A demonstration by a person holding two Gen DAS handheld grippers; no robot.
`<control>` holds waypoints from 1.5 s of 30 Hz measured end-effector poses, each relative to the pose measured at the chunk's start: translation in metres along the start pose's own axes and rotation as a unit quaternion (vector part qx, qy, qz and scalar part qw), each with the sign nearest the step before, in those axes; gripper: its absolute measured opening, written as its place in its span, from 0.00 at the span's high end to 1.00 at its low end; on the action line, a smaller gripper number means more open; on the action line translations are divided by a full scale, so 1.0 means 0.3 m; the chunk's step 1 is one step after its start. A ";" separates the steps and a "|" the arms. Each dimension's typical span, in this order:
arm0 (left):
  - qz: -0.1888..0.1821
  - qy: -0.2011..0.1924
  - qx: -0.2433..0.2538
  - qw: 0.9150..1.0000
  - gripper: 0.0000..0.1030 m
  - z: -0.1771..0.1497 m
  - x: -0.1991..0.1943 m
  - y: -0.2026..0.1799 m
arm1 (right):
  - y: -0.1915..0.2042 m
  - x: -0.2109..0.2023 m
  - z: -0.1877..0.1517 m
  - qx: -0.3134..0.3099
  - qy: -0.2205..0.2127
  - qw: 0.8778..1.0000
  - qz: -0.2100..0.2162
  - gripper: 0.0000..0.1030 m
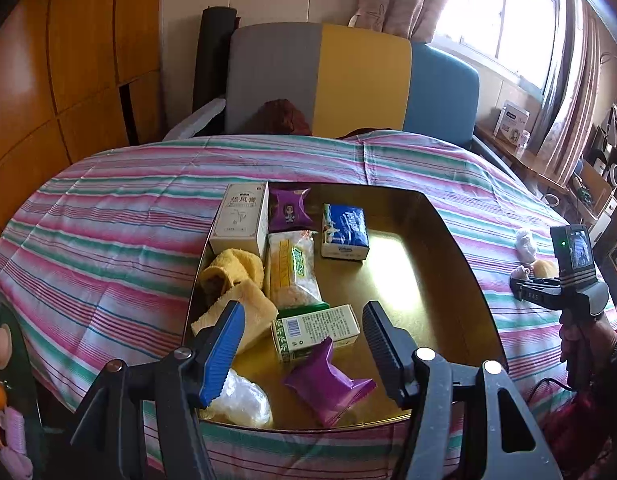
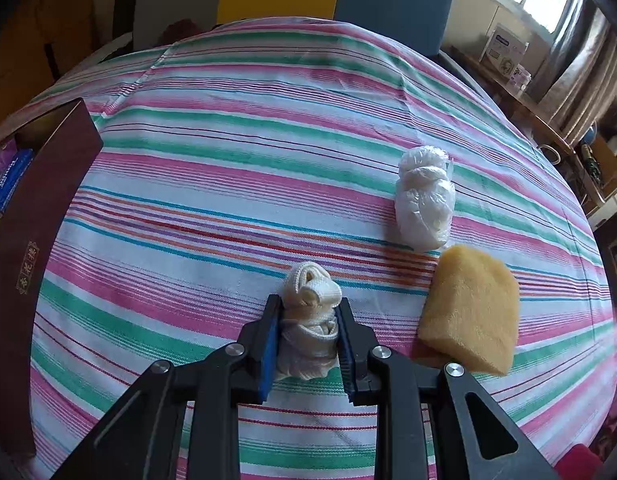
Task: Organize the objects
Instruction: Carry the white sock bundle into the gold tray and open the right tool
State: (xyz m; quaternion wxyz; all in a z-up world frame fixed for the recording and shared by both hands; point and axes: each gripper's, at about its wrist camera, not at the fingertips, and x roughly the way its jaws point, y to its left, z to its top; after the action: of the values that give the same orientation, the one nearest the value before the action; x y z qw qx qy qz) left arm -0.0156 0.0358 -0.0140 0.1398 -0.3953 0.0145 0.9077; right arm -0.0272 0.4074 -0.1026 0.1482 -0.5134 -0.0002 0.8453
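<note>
In the left wrist view a gold-lined box (image 1: pixel 440 248) lies on the striped cloth. It holds a white carton (image 1: pixel 240 220), two purple packets (image 1: pixel 290 210) (image 1: pixel 328 384), a blue tissue pack (image 1: pixel 344 232), a rice snack pack (image 1: pixel 294 272), a yellow towel (image 1: pixel 236 288), a green-white carton (image 1: pixel 316 330) and a clear bag (image 1: pixel 240 400). My left gripper (image 1: pixel 302 312) hovers open over the box's near end, touching nothing. In the right wrist view my right gripper (image 2: pixel 308 304) is shut on a cream cord bundle (image 2: pixel 312 284) at the cloth; whether the bundle is lifted off it I cannot tell.
A white plastic-wrapped bundle (image 2: pixel 424 204) and a yellow sponge (image 2: pixel 468 312) lie on the cloth right of the cord bundle. The box's dark red outer wall (image 2: pixel 36 220) stands at the left. A padded headboard (image 1: pixel 348 80) rises behind. Hair clips (image 1: pixel 12 436) lie far left.
</note>
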 end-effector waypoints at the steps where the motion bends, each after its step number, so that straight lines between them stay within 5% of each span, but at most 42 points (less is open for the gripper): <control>1: 0.000 0.002 -0.002 1.000 0.40 -0.004 0.005 0.004 | 0.003 0.000 0.001 0.000 0.001 1.000 -0.003 0.75; 10: -0.001 0.014 -0.010 1.000 0.41 -0.025 0.038 0.037 | -0.005 -0.021 0.003 0.028 0.010 0.999 -0.011 0.76; 16: 0.009 0.014 -0.027 1.000 0.45 -0.017 0.051 0.089 | 0.052 -0.180 0.067 0.039 -0.036 0.997 0.054 0.76; 23: 0.030 0.014 -0.057 0.998 0.45 -0.006 0.052 0.166 | 0.383 -0.353 0.156 -0.043 -0.067 0.981 0.178 0.75; 30: 0.033 0.022 -0.072 0.997 0.45 -0.010 0.071 0.204 | 0.754 -0.270 0.184 -0.107 -0.004 0.966 0.236 0.75; 35: 0.033 0.028 -0.080 0.996 0.45 -0.012 0.083 0.225 | 0.898 -0.165 0.197 -0.103 0.039 0.958 0.264 0.72; 45: 0.033 0.027 -0.079 0.996 0.45 -0.012 0.082 0.219 | 0.802 -0.245 0.178 -0.080 -0.005 0.960 0.269 0.47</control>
State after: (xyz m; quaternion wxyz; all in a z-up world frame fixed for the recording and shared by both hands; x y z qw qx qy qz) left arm -0.0464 -0.0217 -0.0398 0.0776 -0.4285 -0.0401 0.8993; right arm -0.1021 0.1671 -0.0502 -0.1266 -0.5007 0.0694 0.8535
